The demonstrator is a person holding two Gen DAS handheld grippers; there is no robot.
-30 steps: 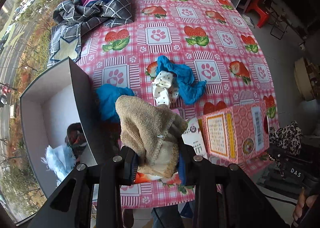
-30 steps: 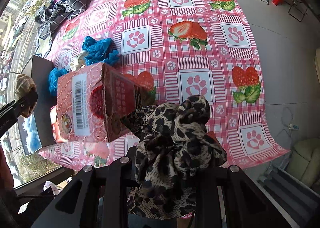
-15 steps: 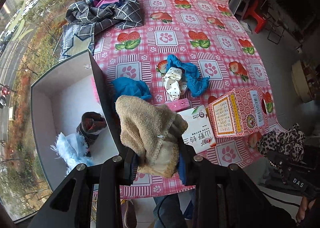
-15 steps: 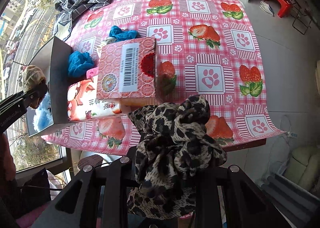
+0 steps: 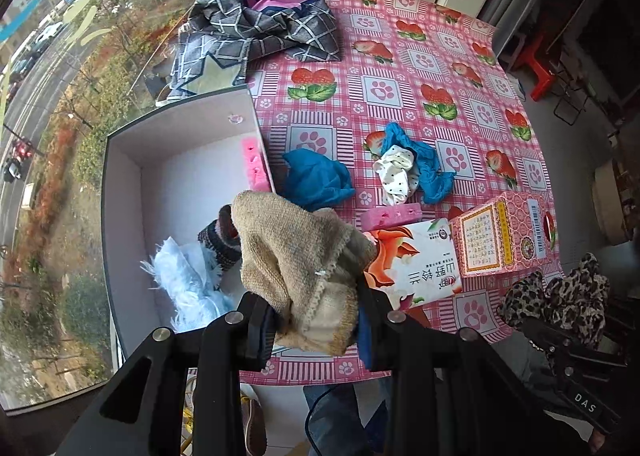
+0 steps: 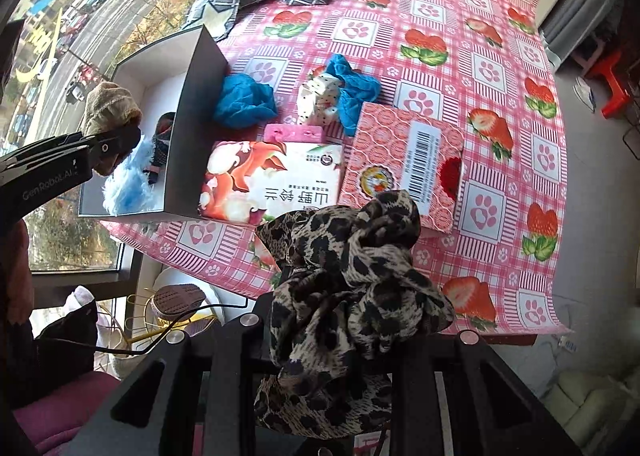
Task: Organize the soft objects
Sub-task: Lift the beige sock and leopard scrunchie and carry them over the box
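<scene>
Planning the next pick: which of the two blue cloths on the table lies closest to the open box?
The bunched blue cloth lying alone right beside the box's wall. The other blue cloth lies farther off, wrapped around a white dotted piece.

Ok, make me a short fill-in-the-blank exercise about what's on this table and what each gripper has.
1. The left gripper is shut on a ____ knitted cloth.
2. The right gripper is shut on a cloth with a ____ print.
3. The fluffy light blue piece lies inside the ____.
4. The white dotted cloth lies against a ____ cloth on the tablecloth.

Missing words: beige; leopard; box; blue
</scene>
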